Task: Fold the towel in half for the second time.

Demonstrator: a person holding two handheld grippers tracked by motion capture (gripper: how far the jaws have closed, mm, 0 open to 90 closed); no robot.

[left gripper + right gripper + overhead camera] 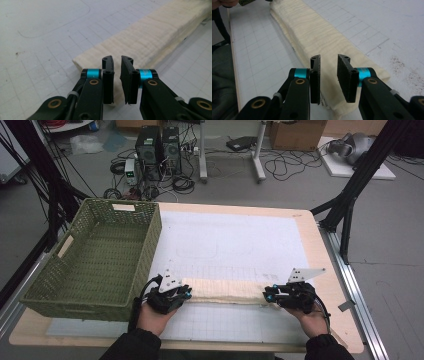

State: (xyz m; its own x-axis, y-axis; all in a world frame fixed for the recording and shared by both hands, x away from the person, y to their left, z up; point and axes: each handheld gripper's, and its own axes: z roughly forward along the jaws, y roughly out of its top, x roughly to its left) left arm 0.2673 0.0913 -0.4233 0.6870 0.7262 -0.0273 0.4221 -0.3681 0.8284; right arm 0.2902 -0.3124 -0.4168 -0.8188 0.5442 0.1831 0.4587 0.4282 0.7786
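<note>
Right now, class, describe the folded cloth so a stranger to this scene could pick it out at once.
Start at the white gridded mat covering the wooden table. Along its near edge, right of the green woven basket, lies the folded cloth, stretched between the left gripper and the right gripper. It is the only soft, cream, ribbed strip there.

Folded cloth (227,292) — cream, soft, finely ribbed weave, matt. Basket (95,265) — green woven wicker, rough. Desk (320,250) — pale wood edge under a white gridded mat (235,240), smooth, faintly smudged. Gripper fingers (108,75) — black matt plastic, teal metal collars.
</note>
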